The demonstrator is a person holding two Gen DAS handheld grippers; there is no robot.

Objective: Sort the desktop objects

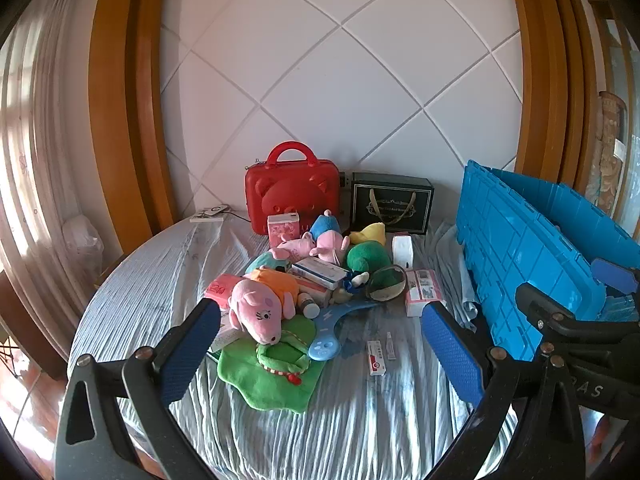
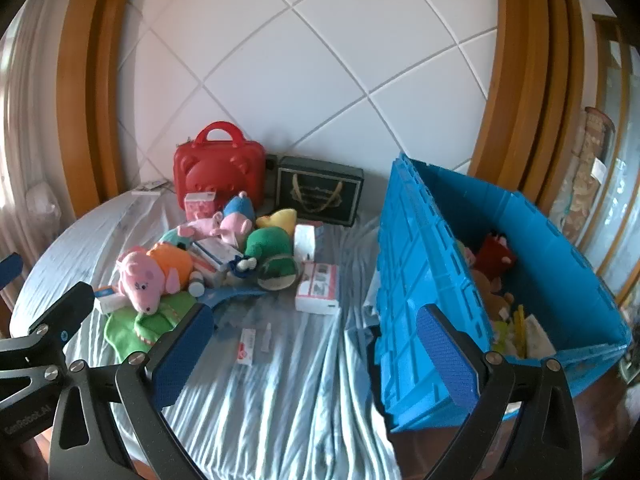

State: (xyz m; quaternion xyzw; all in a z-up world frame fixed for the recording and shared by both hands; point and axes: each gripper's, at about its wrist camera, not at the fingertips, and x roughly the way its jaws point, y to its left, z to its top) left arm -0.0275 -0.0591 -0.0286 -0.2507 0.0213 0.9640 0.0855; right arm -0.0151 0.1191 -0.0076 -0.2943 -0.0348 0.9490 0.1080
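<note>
Both grippers hang above the near edge of the round worktop (image 1: 168,280), which is covered with a wrinkled light blue cloth. The left gripper (image 1: 320,354) has its jaws wide apart and holds nothing. Between the jaws, but farther away on the cloth, lies the green plush mat (image 1: 272,376), with the pink pig toy (image 1: 260,312) resting on its far edge (the toy wears an orange shirt). A small red-and-white box (image 1: 377,357) lies alone on the cloth, nearer to the right jaw.

The right gripper (image 2: 316,354) is also wide open and empty. Its left jaw stands in front of the green mat, and its right jaw stands in front of the blue crate (image 2: 432,264), which sits at the right side of the worktop and already has some toys inside.

Behind the pile of toys and boxes, a red case (image 1: 292,196) and a dark gift bag (image 1: 392,204) stand near the wall.
</note>
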